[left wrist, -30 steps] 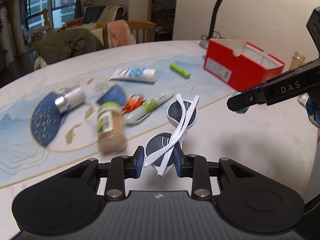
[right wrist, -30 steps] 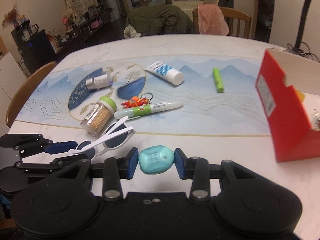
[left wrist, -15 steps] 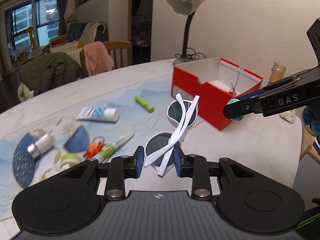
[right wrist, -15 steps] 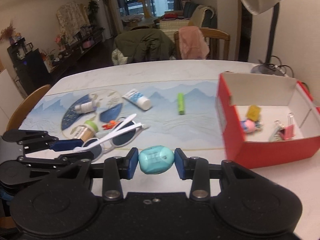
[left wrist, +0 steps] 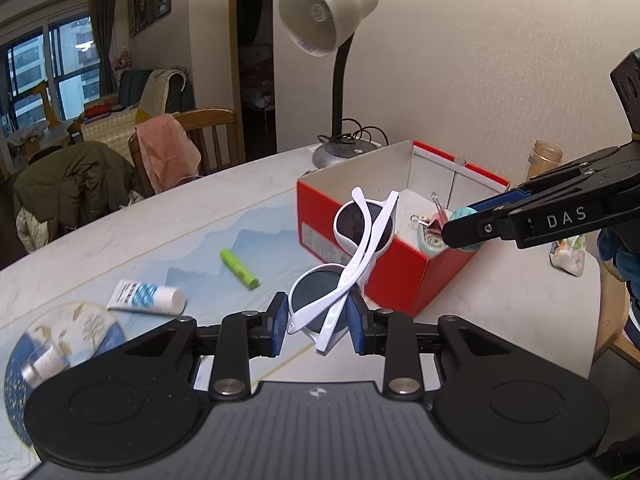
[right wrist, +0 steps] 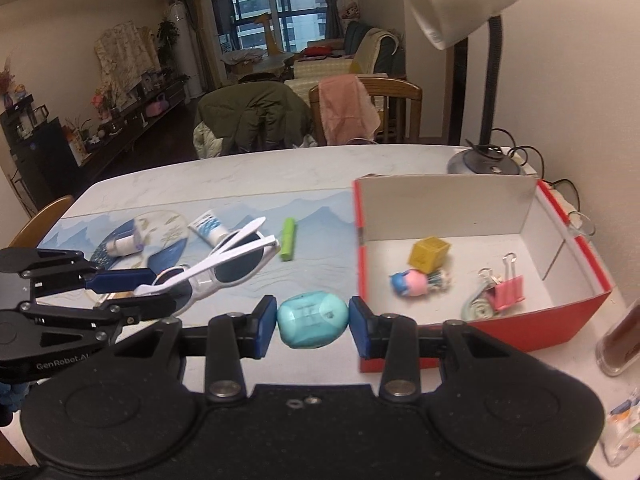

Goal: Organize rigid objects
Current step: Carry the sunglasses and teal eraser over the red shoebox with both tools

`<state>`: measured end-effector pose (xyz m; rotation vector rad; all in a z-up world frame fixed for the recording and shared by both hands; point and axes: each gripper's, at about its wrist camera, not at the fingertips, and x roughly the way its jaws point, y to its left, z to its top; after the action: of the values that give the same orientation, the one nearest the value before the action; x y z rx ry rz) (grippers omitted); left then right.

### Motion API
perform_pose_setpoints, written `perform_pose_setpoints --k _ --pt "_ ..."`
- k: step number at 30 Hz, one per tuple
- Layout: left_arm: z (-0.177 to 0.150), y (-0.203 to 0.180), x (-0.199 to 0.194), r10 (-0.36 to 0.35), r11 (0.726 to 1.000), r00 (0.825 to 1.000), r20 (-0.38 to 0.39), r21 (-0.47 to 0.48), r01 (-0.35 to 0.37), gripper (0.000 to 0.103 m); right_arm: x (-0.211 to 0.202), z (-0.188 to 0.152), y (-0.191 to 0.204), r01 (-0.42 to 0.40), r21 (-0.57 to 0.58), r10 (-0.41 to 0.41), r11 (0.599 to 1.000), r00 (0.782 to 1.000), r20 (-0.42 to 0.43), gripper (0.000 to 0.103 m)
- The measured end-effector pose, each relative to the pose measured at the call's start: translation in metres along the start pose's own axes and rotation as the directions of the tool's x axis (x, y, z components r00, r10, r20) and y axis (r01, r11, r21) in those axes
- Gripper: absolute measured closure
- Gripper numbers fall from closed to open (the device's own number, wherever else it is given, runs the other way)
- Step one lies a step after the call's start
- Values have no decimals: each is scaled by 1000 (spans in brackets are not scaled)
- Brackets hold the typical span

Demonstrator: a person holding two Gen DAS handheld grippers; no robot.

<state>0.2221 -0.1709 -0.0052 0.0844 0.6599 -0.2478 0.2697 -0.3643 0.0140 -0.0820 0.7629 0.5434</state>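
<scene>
My left gripper is shut on folded white sunglasses and holds them in the air near the red box. It also shows in the right wrist view with the sunglasses. My right gripper is shut on a teal oval object, just left of the red box's front corner. In the left wrist view the right gripper hovers over the box's near right corner. The box holds a yellow cube, a pink figure and a pink binder clip.
On the blue mat lie a green tube, a white and blue tube and a small bottle. A desk lamp stands behind the box. A brown jar and a plastic wrapper sit at the right table edge.
Both grippers have moved right and up from the mat's clutter toward the red box, each still holding its object. The box's inside has come into view.
</scene>
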Motion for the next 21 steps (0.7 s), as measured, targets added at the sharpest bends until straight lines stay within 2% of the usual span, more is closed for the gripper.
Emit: perform_pose_setpoints --k 11,21 --pt "45 -27 42 9 1000 1000 6 26 -9 73 6 10 -47 12 10 -12 1000 1000 16 65" --pt "87 -49 95 0 999 1000 -12 47 1 73 17 20 -83 33 12 -33 999 999 16 65"
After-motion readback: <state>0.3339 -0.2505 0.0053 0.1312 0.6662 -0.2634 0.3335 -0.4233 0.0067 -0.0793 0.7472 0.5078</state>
